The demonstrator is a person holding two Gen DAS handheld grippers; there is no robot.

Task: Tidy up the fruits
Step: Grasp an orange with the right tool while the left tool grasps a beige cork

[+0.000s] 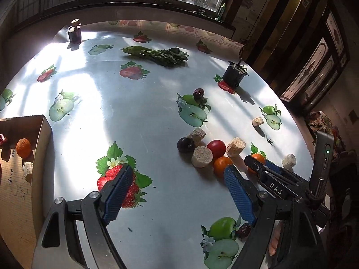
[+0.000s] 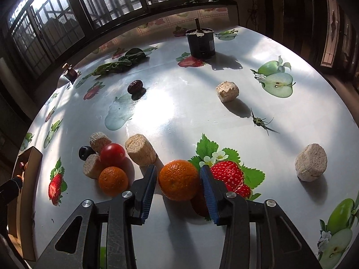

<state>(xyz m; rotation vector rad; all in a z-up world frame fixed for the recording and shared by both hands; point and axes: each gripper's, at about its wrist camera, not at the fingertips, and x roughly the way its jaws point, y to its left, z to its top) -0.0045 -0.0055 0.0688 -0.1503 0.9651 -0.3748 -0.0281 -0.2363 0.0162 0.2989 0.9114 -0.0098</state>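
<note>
My right gripper (image 2: 178,172) is shut on an orange (image 2: 179,180) that rests on the table, a blue pad against each side of it. In the left wrist view this gripper (image 1: 258,164) and its orange (image 1: 258,157) sit at the right. Just left of it lie a second orange (image 2: 113,180), a red tomato (image 2: 112,154) and a dark plum (image 2: 86,152). My left gripper (image 1: 179,192) hangs open over bare tablecloth, with nothing between its fingers. A cardboard box (image 1: 42,134) at the left holds an orange (image 1: 23,148).
Several beige cork-like cylinders (image 2: 140,150) lie among and around the fruit. A date (image 1: 199,93) lies mid-table and another (image 1: 244,229) near my left gripper. Leafy greens (image 1: 157,55), a black can (image 1: 234,74) and a small dark jar (image 1: 75,32) stand at the back.
</note>
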